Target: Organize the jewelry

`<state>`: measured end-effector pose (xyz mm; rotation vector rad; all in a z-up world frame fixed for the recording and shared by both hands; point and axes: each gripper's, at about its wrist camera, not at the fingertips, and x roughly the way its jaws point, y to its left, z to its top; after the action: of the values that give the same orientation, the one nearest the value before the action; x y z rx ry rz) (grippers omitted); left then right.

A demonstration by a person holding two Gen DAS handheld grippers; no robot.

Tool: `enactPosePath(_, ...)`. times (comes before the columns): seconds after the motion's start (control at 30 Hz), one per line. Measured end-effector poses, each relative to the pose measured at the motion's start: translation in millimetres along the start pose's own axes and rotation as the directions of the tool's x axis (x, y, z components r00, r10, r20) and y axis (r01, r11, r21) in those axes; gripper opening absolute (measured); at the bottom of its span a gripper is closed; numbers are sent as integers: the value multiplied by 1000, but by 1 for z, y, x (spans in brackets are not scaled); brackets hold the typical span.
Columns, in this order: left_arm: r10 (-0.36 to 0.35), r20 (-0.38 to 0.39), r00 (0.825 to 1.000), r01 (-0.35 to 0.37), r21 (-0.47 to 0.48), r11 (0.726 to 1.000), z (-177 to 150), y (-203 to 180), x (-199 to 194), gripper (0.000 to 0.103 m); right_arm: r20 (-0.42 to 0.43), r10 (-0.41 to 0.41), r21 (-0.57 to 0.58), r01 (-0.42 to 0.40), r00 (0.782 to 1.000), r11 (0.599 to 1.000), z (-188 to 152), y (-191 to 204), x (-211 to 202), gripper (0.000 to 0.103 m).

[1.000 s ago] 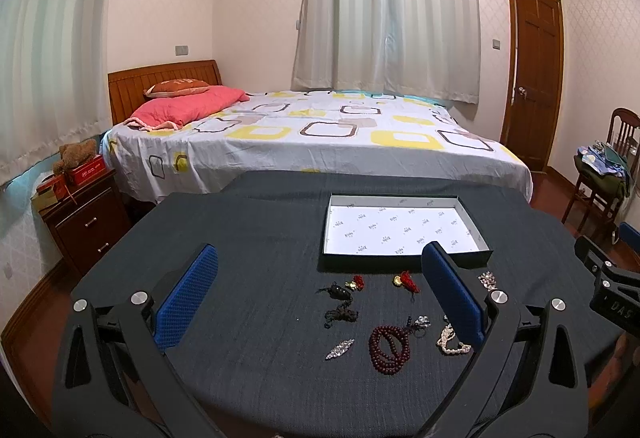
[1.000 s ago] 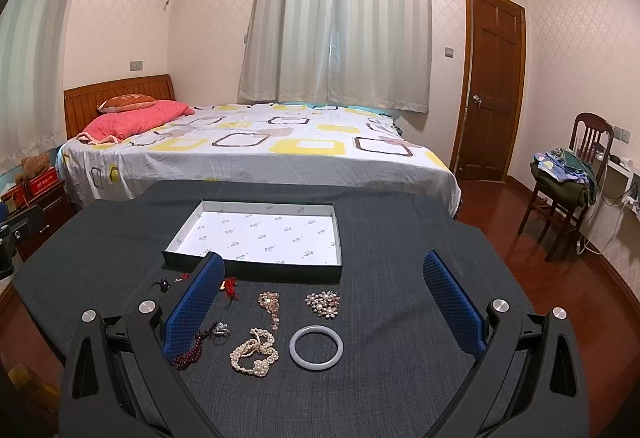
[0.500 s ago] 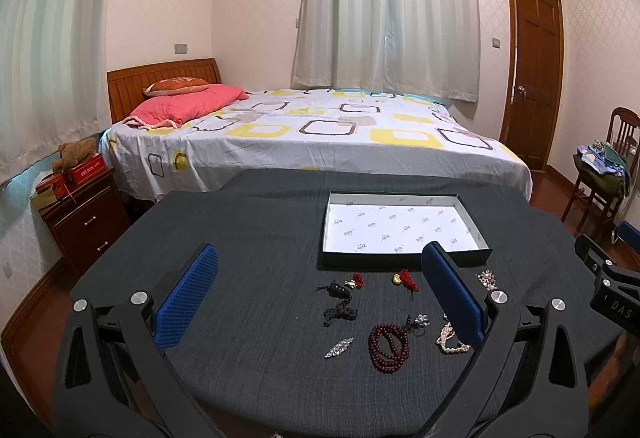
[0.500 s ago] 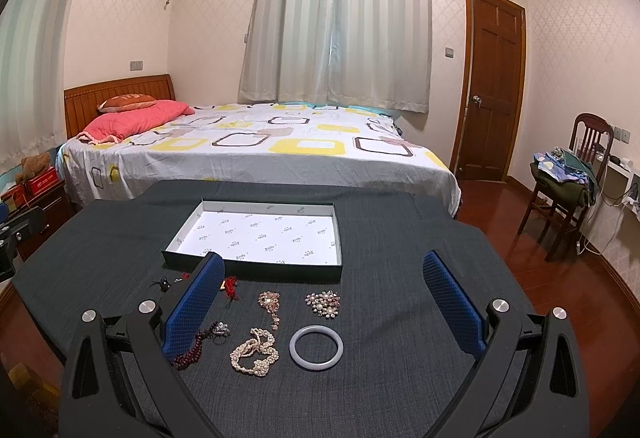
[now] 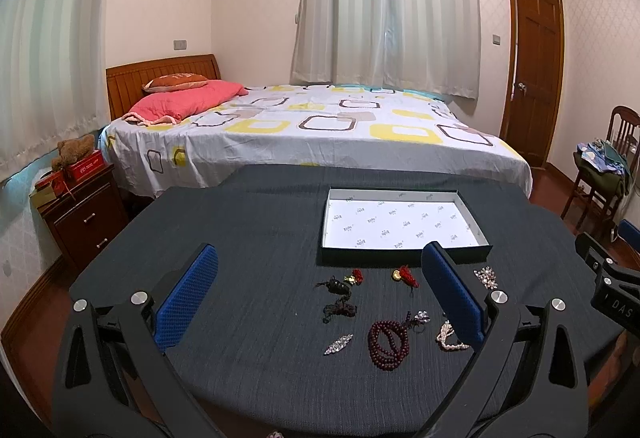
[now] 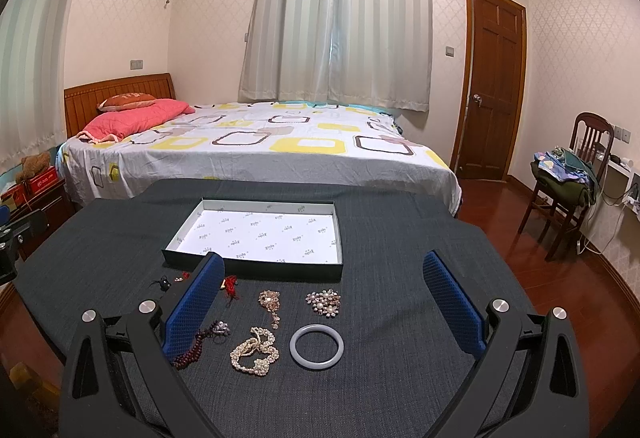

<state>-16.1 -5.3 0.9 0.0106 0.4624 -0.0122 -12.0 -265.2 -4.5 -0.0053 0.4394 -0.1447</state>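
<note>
Loose jewelry lies on a dark cloth table in front of a shallow white-lined box [image 5: 402, 193] [image 6: 256, 205]. In the left wrist view I see a dark red bead bracelet [image 5: 388, 344], a silver leaf brooch [image 5: 338, 344], dark tassel pieces [image 5: 338, 308] and red-gold charms [image 5: 404, 274]. In the right wrist view I see a pale jade bangle [image 6: 316, 346], a pearl necklace [image 6: 255, 351], a flower brooch [image 6: 324, 302] and a gold pendant [image 6: 270, 300]. My left gripper [image 5: 320, 296] and right gripper [image 6: 320, 298] are both open and empty, held above the table's near edge.
A bed [image 5: 312, 133] stands behind the table. A wooden nightstand [image 5: 80, 217] is at the left. A chair with clothes [image 6: 568, 177] and a door [image 6: 494, 81] are at the right. The other gripper's body shows at the frame edge [image 5: 612, 290].
</note>
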Motion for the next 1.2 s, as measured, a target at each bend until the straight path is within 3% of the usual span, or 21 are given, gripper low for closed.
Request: enactPosePath(1.2, -6, -15, 1000, 6, 0, 1000, -9, -1, 5, 99, -10, 8, -5, -8, 1000, 1000, -7, 6, 4, 97)
